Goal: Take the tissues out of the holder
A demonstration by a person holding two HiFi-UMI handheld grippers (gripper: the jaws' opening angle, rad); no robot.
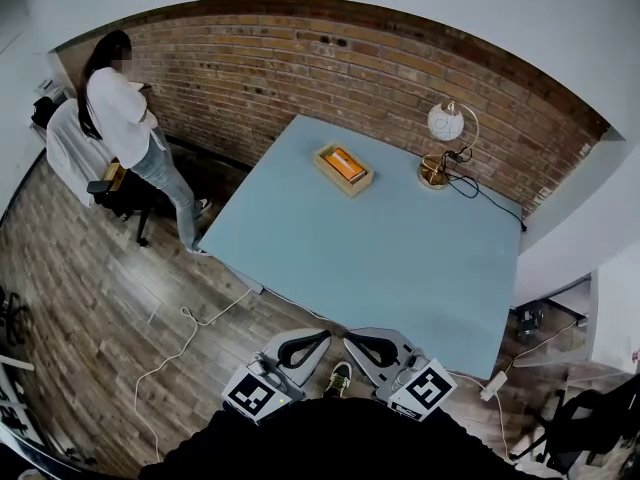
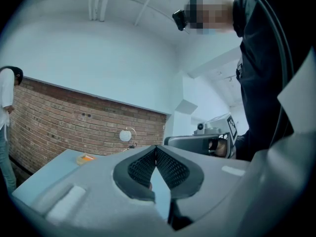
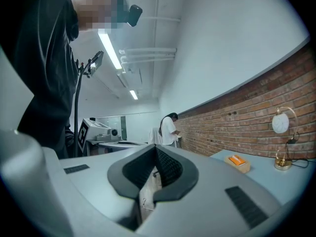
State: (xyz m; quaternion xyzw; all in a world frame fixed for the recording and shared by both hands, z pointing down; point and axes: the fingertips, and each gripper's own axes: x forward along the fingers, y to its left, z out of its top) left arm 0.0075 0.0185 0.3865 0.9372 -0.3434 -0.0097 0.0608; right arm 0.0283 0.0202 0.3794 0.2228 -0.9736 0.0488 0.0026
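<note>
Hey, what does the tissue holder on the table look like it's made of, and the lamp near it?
Tissue holder: probably light, unfinished wood, going by its pale tan, matte walls. Lamp: the round white part could be frosted glass or plastic, too small to tell. Its base looks like polished brass-toned metal, golden and glinting.

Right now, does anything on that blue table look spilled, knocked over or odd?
Nothing stands out. The tissue holder lies flat on the table, orange pack inside, and the lamp stands upright near the far edge. Only a white cable trails loosely across the floor beside the table.
</note>
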